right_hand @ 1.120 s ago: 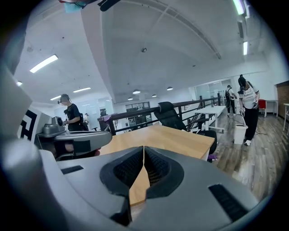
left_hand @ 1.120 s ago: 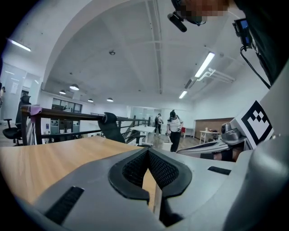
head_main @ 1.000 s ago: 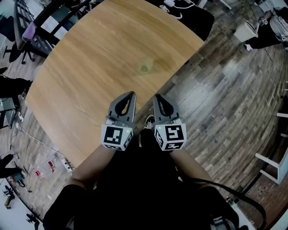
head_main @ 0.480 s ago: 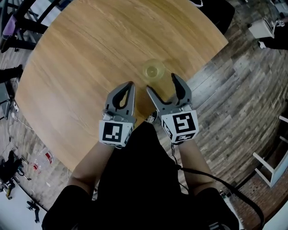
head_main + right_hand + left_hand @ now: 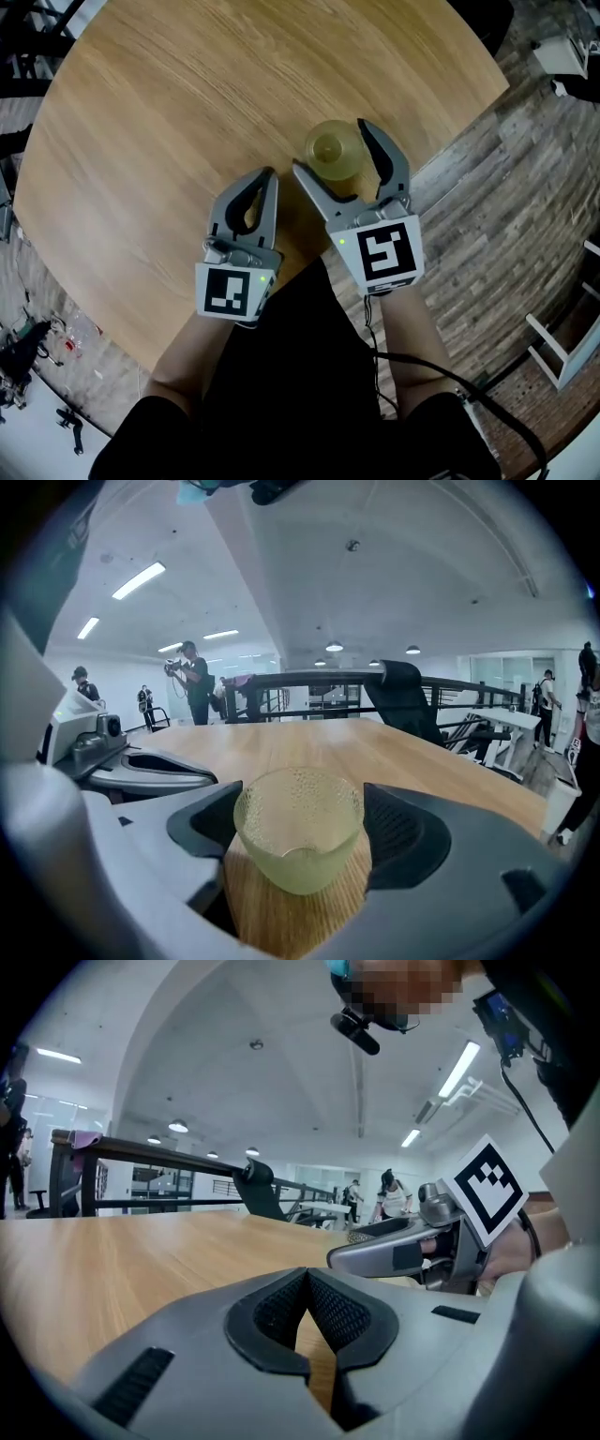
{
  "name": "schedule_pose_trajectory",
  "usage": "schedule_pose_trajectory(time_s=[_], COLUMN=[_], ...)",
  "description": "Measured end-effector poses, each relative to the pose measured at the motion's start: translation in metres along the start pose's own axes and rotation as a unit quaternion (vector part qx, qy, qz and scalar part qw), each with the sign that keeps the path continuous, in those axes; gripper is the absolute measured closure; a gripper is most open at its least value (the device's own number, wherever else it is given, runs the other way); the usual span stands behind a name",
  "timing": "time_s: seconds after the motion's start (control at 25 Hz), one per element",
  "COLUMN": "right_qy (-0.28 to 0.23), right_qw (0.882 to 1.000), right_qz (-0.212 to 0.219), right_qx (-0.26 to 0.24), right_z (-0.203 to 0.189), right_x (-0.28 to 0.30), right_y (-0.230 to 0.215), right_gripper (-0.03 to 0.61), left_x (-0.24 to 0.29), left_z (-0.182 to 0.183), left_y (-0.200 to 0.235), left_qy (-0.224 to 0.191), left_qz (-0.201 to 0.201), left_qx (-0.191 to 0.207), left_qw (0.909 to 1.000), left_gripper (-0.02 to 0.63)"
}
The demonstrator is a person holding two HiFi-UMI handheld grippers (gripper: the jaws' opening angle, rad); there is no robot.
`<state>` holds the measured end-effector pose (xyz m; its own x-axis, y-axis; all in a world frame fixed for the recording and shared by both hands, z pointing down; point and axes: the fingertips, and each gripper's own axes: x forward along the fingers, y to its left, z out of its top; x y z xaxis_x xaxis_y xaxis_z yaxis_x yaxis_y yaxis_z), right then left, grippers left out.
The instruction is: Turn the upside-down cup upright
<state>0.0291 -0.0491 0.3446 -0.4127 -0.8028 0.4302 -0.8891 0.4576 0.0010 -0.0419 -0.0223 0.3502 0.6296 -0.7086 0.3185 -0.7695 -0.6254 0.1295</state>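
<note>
A pale yellow-green translucent cup (image 5: 335, 152) with a dimpled wall stands on the round wooden table (image 5: 141, 141), close to its near right edge. A smaller circle shows in the cup's top in the head view. My right gripper (image 5: 328, 146) is open and its jaws are still opening. One jaw is on each side of the cup (image 5: 298, 829), and the pads do not press on it. My left gripper (image 5: 269, 178) is shut with nothing in it. It hangs low over the table, just left of the right gripper (image 5: 300, 834). The left gripper view shows its closed jaws (image 5: 307, 1279).
The table edge runs diagonally just right of the cup, with plank floor (image 5: 506, 206) beyond it. A white frame (image 5: 562, 347) stands at the right border. Cables and small clutter (image 5: 28, 347) lie on the floor at lower left. Railings, chairs and people are far off in the gripper views.
Both grippers came forward and down over the table toward the cup. The right jaws went from shut to wide open and now flank the cup. The left jaws stayed shut.
</note>
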Motion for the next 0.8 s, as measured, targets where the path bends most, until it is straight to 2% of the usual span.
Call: schedule_pose_trajectory(time_s=[0.16, 0.24, 0.28, 0.36, 0.44, 0.64, 0.8], right_qy=[-0.011, -0.018, -0.022, -0.029, -0.036, -0.050, -0.054], right_qw=[1.000, 1.000, 1.000, 0.999, 0.999, 0.996, 0.994], right_qz=[-0.002, -0.003, -0.002, 0.004, 0.015, 0.056, 0.081], right_qx=[0.000, 0.011, 0.015, 0.023, 0.029, 0.039, 0.045], right_z=[0.002, 0.005, 0.008, 0.016, 0.026, 0.049, 0.055], right_x=[0.003, 0.001, -0.001, -0.006, -0.012, -0.027, -0.032], right_y=[-0.001, -0.003, -0.003, -0.003, -0.001, 0.014, 0.027], right_gripper=[0.229, 0.229, 0.229, 0.229, 0.229, 0.229, 0.229], left_x=[0.004, 0.007, 0.008, 0.014, 0.022, 0.042, 0.047], left_z=[-0.005, -0.007, -0.009, -0.012, -0.010, 0.003, 0.007], left_y=[-0.004, -0.011, -0.017, -0.030, -0.039, -0.052, -0.058], left_qy=[-0.003, -0.004, -0.002, 0.007, 0.006, -0.030, -0.045], left_qz=[-0.011, -0.032, -0.050, -0.086, -0.104, -0.125, -0.146], left_qx=[0.027, 0.049, 0.064, 0.097, 0.123, 0.169, 0.175], left_qw=[0.9996, 0.9983, 0.9967, 0.9915, 0.9869, 0.9772, 0.9728], left_gripper=[0.604, 0.604, 0.579, 0.447, 0.357, 0.247, 0.233])
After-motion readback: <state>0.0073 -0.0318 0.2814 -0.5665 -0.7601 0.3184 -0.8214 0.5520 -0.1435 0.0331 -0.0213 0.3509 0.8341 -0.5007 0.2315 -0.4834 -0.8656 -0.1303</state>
